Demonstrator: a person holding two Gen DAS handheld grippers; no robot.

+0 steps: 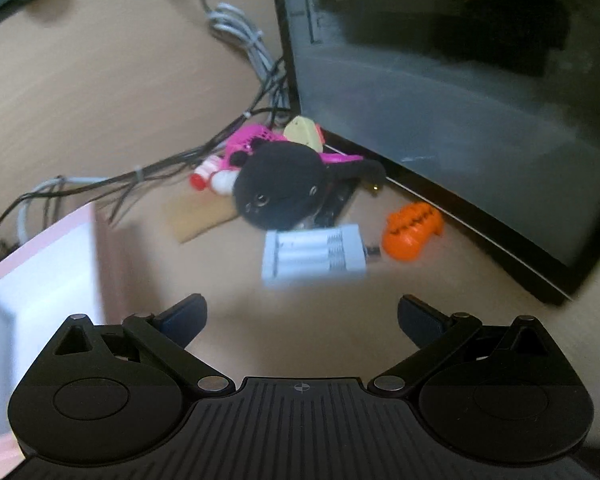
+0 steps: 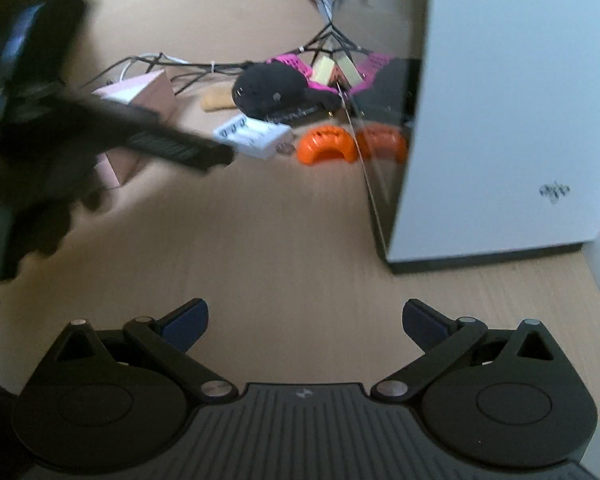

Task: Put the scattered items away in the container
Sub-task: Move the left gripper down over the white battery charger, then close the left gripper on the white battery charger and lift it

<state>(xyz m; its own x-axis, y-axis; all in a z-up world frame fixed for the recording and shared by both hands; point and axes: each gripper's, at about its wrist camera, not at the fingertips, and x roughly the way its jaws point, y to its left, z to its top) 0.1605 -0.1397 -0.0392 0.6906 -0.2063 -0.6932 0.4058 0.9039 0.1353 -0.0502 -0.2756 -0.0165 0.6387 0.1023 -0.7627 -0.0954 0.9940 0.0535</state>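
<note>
Both claws wide open and empty above the bench.
Left claw (image 1: pixel 302 316) faces the white battery case (image 1: pixel 315 256), black plush (image 1: pixel 280 184) and orange toy (image 1: pixel 412 232); pink container (image 1: pixel 40 276) sits left; right claw (image 2: pixel 305 320) hangs back.

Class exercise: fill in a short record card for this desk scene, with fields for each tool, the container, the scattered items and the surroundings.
left tool: open, empty, facing the items
right tool: open, empty, farther back
container: pink box, left of the pile
scattered items: black plush toy, white battery holder, orange toy, pink toy
surroundings: wooden desk, computer case, cables
</note>
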